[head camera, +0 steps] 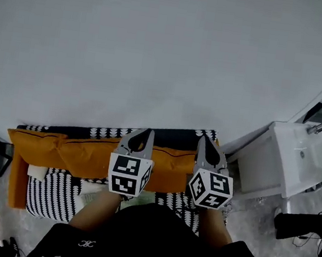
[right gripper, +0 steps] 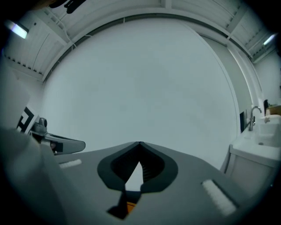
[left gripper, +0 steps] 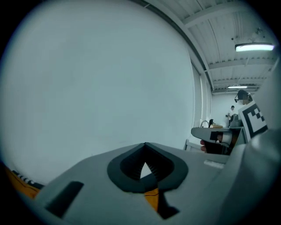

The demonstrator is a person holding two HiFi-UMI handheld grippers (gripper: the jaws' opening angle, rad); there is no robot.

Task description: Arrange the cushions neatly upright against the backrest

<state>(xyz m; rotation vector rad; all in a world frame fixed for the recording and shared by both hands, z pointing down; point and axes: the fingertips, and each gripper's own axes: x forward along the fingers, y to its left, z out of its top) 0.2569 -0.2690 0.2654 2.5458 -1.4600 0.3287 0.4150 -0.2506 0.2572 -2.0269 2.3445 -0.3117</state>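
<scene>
Both tongs are pinched fully closed with nothing in them, hanging side by side over the sofa (head camera: 56, 194). The left gripper (head camera: 142, 133) is around the middle and the right gripper (head camera: 207, 140) is near the right end. The orange cushions (head camera: 80, 154) sit in a row along the backrest (head camera: 107, 133), next to the wall (head camera: 160, 47). The sink (head camera: 307, 156) is off to the right.

Left gripper (head camera: 142, 137) and right gripper (head camera: 208, 144) held forward side by side, fingers closed.
</scene>
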